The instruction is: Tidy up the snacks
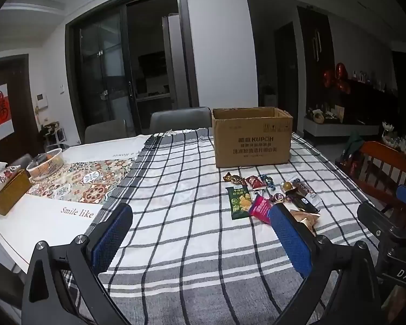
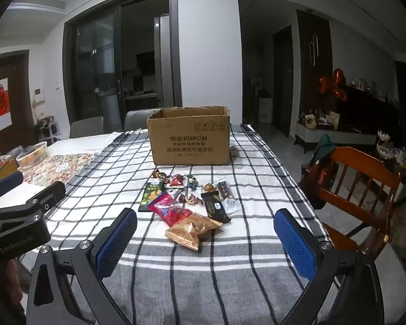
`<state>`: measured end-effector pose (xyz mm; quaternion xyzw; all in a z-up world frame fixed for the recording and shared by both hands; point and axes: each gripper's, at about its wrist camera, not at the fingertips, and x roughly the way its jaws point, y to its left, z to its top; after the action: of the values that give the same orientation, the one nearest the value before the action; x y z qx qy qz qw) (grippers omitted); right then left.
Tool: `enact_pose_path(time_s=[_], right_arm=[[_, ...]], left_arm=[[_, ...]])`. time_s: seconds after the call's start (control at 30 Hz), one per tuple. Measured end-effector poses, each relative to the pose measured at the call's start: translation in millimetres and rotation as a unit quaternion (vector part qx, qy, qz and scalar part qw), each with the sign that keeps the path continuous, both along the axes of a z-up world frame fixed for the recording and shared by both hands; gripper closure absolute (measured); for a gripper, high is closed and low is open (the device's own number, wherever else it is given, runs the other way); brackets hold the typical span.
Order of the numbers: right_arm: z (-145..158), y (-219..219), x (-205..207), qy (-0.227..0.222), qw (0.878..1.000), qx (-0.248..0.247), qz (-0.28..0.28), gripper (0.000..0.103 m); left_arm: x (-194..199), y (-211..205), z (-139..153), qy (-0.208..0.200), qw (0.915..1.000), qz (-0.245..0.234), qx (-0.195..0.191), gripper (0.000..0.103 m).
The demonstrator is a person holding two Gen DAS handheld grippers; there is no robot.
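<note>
An open cardboard box (image 1: 251, 140) (image 2: 189, 140) stands at the far side of a checked tablecloth (image 1: 176, 216) (image 2: 257, 178). In front of it lies a cluster of snacks: a green packet (image 1: 239, 201) (image 2: 151, 195), a red packet (image 1: 261, 208) (image 2: 170, 208), a tan packet (image 2: 192, 228), a black bar (image 2: 215, 205), a white bar (image 2: 227, 195) and several wrapped candies (image 2: 176, 180). My left gripper (image 1: 200, 235) is open and empty above the cloth, left of the snacks. My right gripper (image 2: 205, 238) is open and empty, just short of the tan packet.
A tissue box (image 1: 8, 189) and a white basket (image 1: 46, 162) sit on the table's left part. Grey chairs (image 1: 178, 119) stand behind the table. A wooden chair (image 2: 357, 189) stands at the right edge. The left gripper's body shows in the right wrist view (image 2: 21, 216).
</note>
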<state>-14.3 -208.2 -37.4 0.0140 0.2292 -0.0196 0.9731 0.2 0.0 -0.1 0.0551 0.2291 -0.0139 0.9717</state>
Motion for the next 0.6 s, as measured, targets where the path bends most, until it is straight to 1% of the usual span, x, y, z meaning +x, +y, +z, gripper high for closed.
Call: enact_pose_path(time_s=[0.13, 0.17, 0.27, 0.3, 0.33, 0.6], right_arm=[[0.5, -1.0, -0.9, -0.001, 1.000, 0.004, 0.000, 0.001], [0.6, -1.2, -0.6, 0.000, 1.000, 0.004, -0.001, 0.001], [0.7, -1.5, 1.2, 0.001, 1.000, 0.005, -0.002, 0.001], [4.5, 0.9, -5.5, -0.008, 1.000, 0.006, 0.000, 0.001], [4.1, 1.4, -4.4, -0.008, 1.000, 0.005, 0.000, 0.001], [3.7, -2.0, -2.1, -0.011, 1.000, 0.007, -0.001, 0.001]], left_arm=[[2.5, -1.9, 0.1, -0.002, 1.0000, -0.002, 0.003, 0.000], [2.2, -4.4, 9.8, -0.004, 1.0000, -0.002, 0.003, 0.000], [6.4, -7.9, 13.6, -0.005, 1.0000, -0.001, 0.005, 0.000], [-1.4, 0.1, 9.5, -0.015, 0.9999, -0.002, -0.003, 0.000], [-5.7, -0.5, 5.8, -0.021, 0.9998, -0.002, -0.003, 0.000], [-6.2, -1.1, 7.8, -0.022, 0.9998, -0.002, -0.003, 0.000]])
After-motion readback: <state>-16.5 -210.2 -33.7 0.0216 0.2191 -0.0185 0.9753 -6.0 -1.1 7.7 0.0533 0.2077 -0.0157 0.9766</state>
